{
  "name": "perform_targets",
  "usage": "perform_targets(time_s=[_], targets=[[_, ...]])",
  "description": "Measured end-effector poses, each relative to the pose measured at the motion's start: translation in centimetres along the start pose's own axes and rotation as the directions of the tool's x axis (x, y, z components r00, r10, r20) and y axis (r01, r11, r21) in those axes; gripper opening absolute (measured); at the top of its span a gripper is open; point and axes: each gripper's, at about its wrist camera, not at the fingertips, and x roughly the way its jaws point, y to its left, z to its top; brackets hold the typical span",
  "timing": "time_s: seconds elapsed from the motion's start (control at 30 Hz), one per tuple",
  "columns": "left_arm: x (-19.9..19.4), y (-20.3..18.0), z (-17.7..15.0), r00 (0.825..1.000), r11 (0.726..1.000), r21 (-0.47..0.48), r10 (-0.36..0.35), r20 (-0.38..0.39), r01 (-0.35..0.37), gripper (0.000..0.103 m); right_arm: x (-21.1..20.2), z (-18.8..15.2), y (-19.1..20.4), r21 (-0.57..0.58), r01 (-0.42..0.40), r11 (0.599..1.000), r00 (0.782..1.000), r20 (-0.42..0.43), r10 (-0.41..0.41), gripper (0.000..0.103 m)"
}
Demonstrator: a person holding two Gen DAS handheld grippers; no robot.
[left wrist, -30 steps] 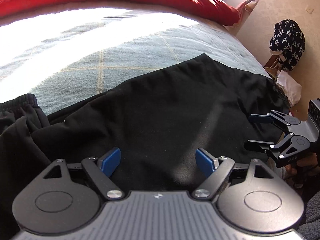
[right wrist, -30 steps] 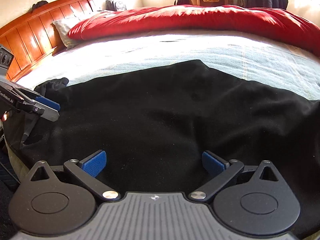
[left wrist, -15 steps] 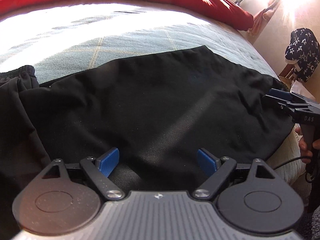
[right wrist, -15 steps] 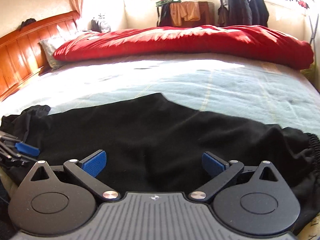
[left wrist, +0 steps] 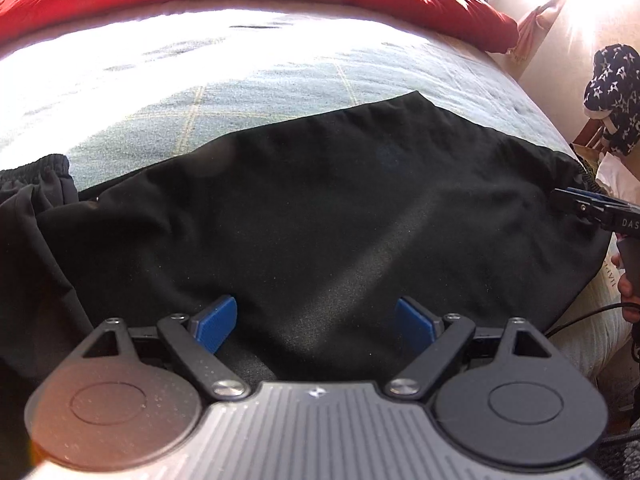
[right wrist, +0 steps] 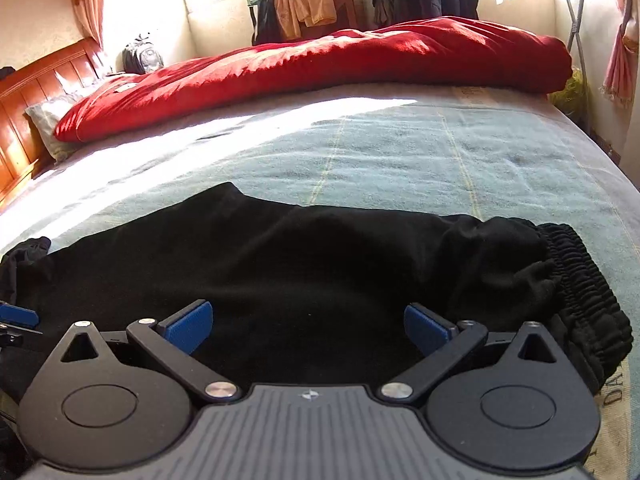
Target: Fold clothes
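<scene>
Black trousers [right wrist: 304, 264] lie spread along the near edge of the bed [right wrist: 420, 152], elastic waistband [right wrist: 580, 292] at the right end. Left gripper [left wrist: 316, 322] jaws wide, nothing between them, just above the cloth. Right gripper [right wrist: 308, 326] likewise wide and empty. Beyond the trousers, bare sheet up to the red duvet [right wrist: 320, 60].

The bed [right wrist: 400, 152] has black pants [right wrist: 300, 264] spread flat right past the jaws, plus a red duvet [right wrist: 320, 60] bunched way beyond them.
</scene>
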Motion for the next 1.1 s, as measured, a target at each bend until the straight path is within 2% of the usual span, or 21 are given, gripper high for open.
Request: perform_targets(time_s=[0.1, 0.2, 0.27, 0.33, 0.43, 0.5, 0.63, 0.77, 0.87, 1.0, 1.1], targets=[[0.8, 0.0, -0.5, 1.000, 1.000, 0.005, -0.005, -0.014, 0.005, 0.087, 2.6, -0.8, 0.8, 0.003, 0.047, 0.999, 0.993, -0.108, -0.046, 0.103], [0.7, 0.3, -1.0, 1.000, 1.000, 0.018, -0.020, -0.001, 0.020, 0.092, 2.9, -1.8, 1.5, -0.048, 0.082, 0.996, 0.992, -0.098, -0.086, 0.103], [0.6, 0.5, -1.3, 0.999, 0.999, 0.028, -0.039, 0.005, 0.039, 0.100, 2.9, -1.7, 1.4, -0.036, 0.078, 0.996, 0.991, -0.105, -0.081, 0.103], [0.4, 0.7, -1.6, 0.998, 0.998, 0.041, -0.056, 0.012, 0.055, 0.102, 2.9, -1.5, 1.2, -0.018, 0.077, 0.997, 0.991, -0.112, -0.078, 0.103], [0.4, 0.0, -2.1, 0.999, 0.993, 0.113, -0.035, 0.018, 0.033, 0.102, 3.1, -1.5, 1.6, -0.032, 0.093, 0.995, 0.989, -0.115, -0.096, 0.103], [0.2, -0.2, -2.2, 1.000, 0.992, 0.124, -0.023, 0.017, 0.021, 0.102, 3.2, -1.5, 1.9, -0.039, 0.106, 0.994, 0.987, -0.115, -0.110, 0.103], [-1.4, 1.7, -1.8, 0.997, 0.998, 0.011, -0.058, 0.042, 0.057, 0.102, 2.8, -0.8, 2.0, -0.033, 0.104, 0.994, 0.986, -0.125, -0.107, 0.103], [-4.9, 5.0, -1.6, 0.990, 0.992, -0.107, -0.056, 0.130, 0.070, 0.102, 1.4, 0.4, 2.9, 0.026, 0.001, 1.000, 0.998, -0.065, 0.001, 0.103], [-7.5, 7.5, -1.7, 0.982, 0.986, -0.157, -0.028, 0.188, 0.058, 0.102, 1.6, 1.6, 4.8, 0.062, -0.126, 0.990, 0.991, -0.046, 0.128, 0.103], [-9.9, 11.3, -2.4, 0.974, 0.978, -0.209, 0.037, 0.222, 0.010, 0.102, 2.6, 2.7, 9.0, 0.065, -0.293, 0.954, 0.954, -0.043, 0.296, 0.103], [-10.9, 14.1, -3.3, 0.973, 0.969, -0.248, 0.052, 0.223, 0.005, 0.102, 3.8, 3.3, 14.1, 0.029, -0.423, 0.906, 0.903, -0.069, 0.424, 0.103]])
